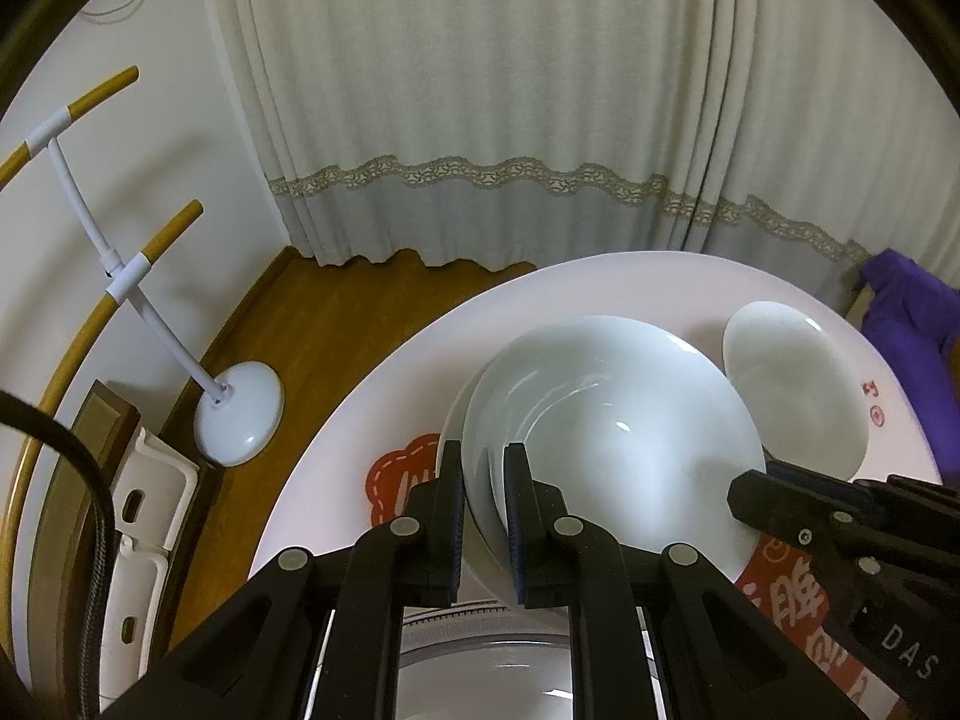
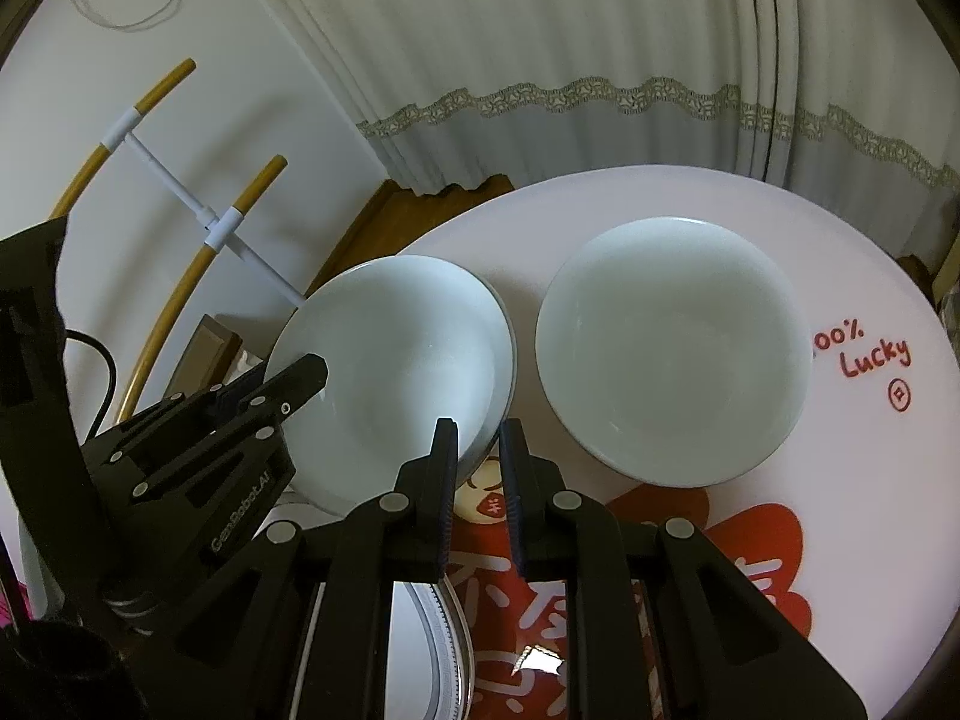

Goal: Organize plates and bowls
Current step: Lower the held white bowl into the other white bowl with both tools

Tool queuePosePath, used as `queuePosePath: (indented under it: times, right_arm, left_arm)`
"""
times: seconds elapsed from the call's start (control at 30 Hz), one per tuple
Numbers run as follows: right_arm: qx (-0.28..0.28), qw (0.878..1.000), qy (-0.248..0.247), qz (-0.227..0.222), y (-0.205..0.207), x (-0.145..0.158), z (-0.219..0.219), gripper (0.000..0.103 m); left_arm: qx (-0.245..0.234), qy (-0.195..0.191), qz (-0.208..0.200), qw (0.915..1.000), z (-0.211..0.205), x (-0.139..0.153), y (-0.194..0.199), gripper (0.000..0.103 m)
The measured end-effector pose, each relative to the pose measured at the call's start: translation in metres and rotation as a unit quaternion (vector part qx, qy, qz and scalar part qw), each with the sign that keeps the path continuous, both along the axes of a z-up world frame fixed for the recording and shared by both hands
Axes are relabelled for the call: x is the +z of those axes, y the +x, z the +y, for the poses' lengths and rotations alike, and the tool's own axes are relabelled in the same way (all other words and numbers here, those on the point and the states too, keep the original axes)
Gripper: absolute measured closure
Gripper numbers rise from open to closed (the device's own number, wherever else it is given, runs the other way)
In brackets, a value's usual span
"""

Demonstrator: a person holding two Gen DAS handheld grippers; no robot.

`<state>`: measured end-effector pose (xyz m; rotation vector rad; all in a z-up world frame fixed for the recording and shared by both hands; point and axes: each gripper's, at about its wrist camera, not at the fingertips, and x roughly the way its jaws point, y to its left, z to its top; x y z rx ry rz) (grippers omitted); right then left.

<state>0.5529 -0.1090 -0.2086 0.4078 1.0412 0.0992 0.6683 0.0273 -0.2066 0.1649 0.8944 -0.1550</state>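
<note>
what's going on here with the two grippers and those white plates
A person is holding a gripper in each hand, and both are clamped on the rim of the same white plate, the top one of a small stack on the round pink table. The left gripper pinches the near left rim, and the right gripper pinches the opposite edge. A second, single plate sits apart on the table beside the stack, untouched.

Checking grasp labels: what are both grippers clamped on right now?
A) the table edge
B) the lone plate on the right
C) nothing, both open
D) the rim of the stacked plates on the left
D: the left gripper and right gripper each pinch an edge of the stacked plates; the lone plate sits apart, untouched.
</note>
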Motion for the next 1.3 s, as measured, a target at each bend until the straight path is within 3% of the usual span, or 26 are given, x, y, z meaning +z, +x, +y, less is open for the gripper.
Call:
queuePosePath:
  times: [0.23, 1.3]
  right_arm:
    - [-0.001, 1.0, 0.006, -0.001, 0.002, -0.001, -0.001, 0.089]
    - [-0.008, 1.0, 0.005, 0.009, 0.007, -0.001, -0.003, 0.085]
  left_arm:
    - [0.0, 0.024, -0.007, 0.9997, -0.007, 0.003, -0.004, 0.093]
    - [0.018, 0.017, 0.002, 0.9997, -0.007, 0.013, -0.01, 0.088]
